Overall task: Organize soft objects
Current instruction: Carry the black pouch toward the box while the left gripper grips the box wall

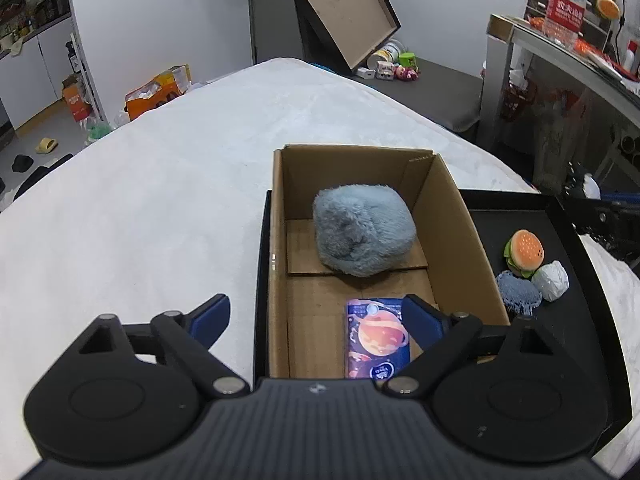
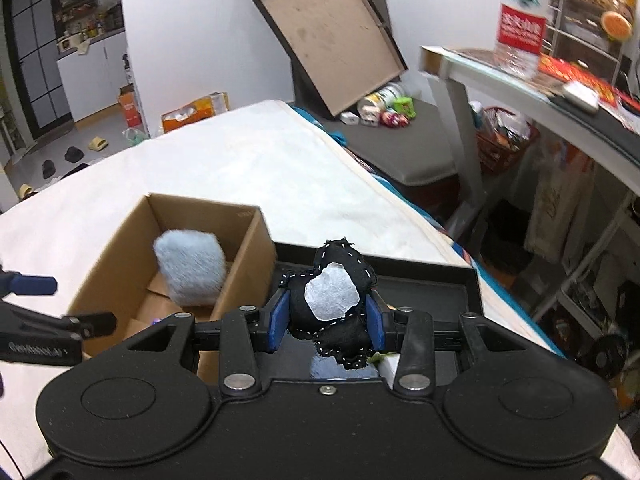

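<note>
A cardboard box (image 1: 452,216) stands on the white bed and holds a fluffy blue plush (image 1: 362,230) and a planet-print tissue pack (image 1: 376,338). My left gripper (image 1: 318,320) is open and empty over the box's near end. Beside the box a black tray (image 1: 560,328) holds a burger plush (image 1: 524,254), a white ball (image 1: 554,274) and a blue knitted piece (image 1: 518,292). My right gripper (image 2: 326,320) is shut on a black stitched plush with a white patch (image 2: 332,292), held above the tray (image 2: 424,280), right of the box (image 2: 248,256) and blue plush (image 2: 190,270).
The white bed (image 1: 160,184) spreads left and beyond the box. A desk (image 2: 520,92) with a bottle stands at the right. A tilted open box lid (image 2: 332,36) and small items lie on the floor behind. My left gripper (image 2: 48,320) shows at the right wrist view's left edge.
</note>
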Demonstrator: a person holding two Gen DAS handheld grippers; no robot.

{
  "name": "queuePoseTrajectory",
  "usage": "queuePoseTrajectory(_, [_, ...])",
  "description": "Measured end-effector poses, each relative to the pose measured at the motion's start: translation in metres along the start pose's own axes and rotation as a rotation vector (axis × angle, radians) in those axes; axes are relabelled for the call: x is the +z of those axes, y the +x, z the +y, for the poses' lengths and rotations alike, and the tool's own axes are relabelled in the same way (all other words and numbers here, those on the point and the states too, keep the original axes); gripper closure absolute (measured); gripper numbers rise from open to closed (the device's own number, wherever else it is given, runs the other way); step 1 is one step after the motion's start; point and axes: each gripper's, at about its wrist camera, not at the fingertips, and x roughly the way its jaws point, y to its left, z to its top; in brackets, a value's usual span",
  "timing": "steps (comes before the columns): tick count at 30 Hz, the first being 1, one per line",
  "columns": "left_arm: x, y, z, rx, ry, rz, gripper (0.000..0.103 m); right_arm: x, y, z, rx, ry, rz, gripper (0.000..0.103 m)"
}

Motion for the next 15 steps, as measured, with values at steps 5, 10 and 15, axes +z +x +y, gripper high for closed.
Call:
queuePoseTrajectory(5, [-0.001, 0.001, 0.012, -0.011, -0.031, -0.019, 0.031, 0.013, 0.002, 0.021, 0.032, -0.033, -0.012, 0.063])
queuePoseTrajectory(10, [-0.002, 0.007, 0.021, -0.026, -0.057, -0.018, 0.046, 0.023, 0.008, 0.043, 0.065, -0.072, -0.009, 0.063])
queuePoseTrajectory(15, [-0.002, 0.012, 0.025, -0.048, -0.073, -0.017, 0.064, 0.027, 0.017, 0.060, 0.094, -0.090, 0.005, 0.063])
